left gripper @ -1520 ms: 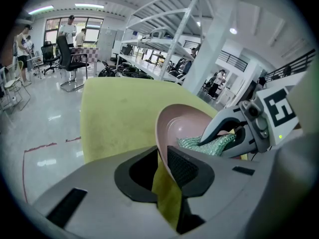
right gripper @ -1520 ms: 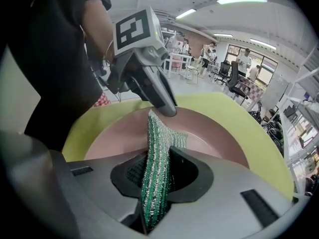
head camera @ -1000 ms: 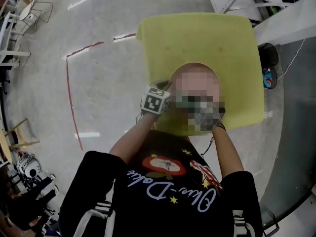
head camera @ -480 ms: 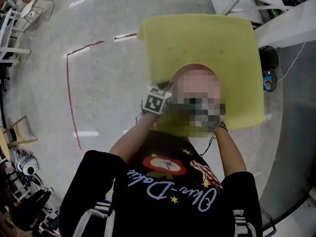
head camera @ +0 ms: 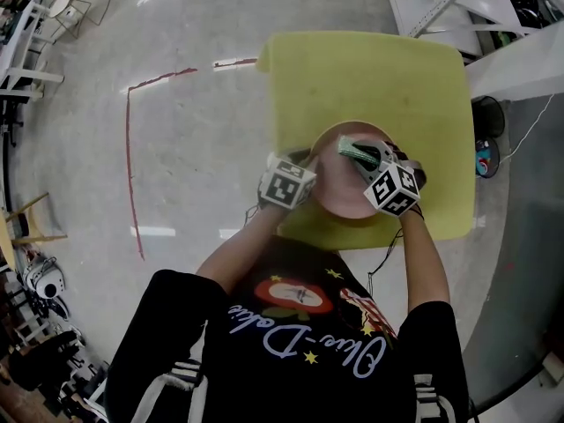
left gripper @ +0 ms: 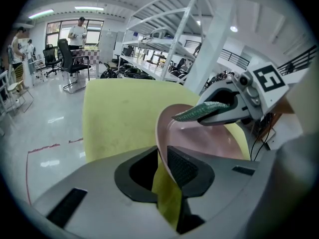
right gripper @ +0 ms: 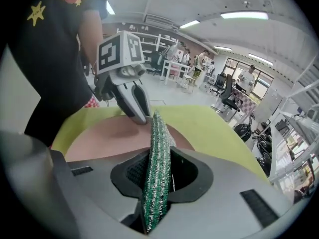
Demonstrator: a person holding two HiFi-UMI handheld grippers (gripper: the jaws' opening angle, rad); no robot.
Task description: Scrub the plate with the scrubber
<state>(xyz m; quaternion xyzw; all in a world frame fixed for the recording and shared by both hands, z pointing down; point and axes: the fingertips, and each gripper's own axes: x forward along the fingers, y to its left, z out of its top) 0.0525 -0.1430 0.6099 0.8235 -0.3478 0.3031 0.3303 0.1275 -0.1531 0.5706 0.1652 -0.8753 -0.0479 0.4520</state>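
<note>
right gripper swung rightward and slightly up in the head view, green scrubber clamped in it now over the far right part of the plate, head view shifted, yellow counter sitting further right

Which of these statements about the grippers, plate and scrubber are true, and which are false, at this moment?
1. The left gripper is shut on the rim of the plate. True.
2. The right gripper is empty. False: it is shut on the green scrubber.
3. The table under the plate is yellow. True.
4. The scrubber lies loose on the floor. False: it is held over the plate.
</note>
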